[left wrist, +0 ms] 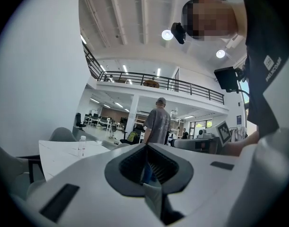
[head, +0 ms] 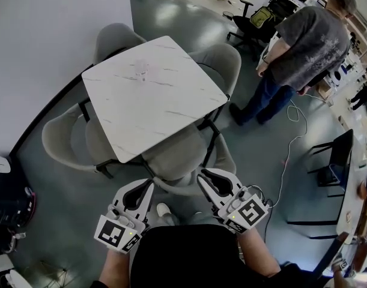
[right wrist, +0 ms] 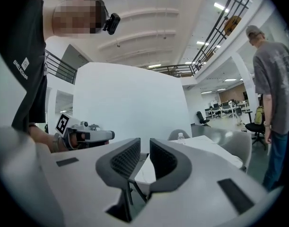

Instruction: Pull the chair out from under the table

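While the grey padded shell chair (head: 178, 156) stands just ahead of both sets of fingers, its seat is tucked partly under the near edge of the white marble-patterned square bench (head: 162, 110). The left gripper (head: 149, 185) hangs beside the chair back's left end, and its ribbed dark fingers (left wrist: 159, 167) meet at the tips with nothing between them. The right gripper (head: 202, 176) is at the back's right end; its fingers (right wrist: 124, 161) stand a narrow slit apart and hold nothing. Whether either tip touches the chair cannot be told. Far beyond the fingers, a small clear plastic bottle (head: 141, 71) stands upright on the bench. A person in a grey T-shirt and jeans (head: 306, 44) stands well beyond the right fingers.
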Available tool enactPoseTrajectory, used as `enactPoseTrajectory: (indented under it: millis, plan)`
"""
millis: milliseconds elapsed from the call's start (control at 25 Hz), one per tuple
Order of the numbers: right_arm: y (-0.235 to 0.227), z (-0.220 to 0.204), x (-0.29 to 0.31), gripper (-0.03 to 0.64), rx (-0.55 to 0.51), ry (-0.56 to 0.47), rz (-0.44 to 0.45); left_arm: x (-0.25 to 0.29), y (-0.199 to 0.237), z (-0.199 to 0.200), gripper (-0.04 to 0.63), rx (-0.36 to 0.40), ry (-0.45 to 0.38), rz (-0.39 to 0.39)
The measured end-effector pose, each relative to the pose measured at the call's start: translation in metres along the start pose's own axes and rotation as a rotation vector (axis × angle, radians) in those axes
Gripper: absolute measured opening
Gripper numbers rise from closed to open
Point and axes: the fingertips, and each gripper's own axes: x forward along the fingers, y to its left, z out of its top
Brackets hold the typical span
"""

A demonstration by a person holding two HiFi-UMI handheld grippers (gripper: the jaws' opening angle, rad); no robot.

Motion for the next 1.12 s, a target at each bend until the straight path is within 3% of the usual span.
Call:
enactPoseTrajectory:
  millis: [640,1120]
  plan:
    - [-0.02,-0.058,0.022,0.23,-0.071,0.263,0.162,-0.019,0.006,-0.024,0.006,-0.057,0.041,0.121]
    - [-0.022,-0.169,0.021,0.323,-0.183,0.651,0.346,-0.052,0.011,-0.046,0.006,-0.118,0.071,0.296]
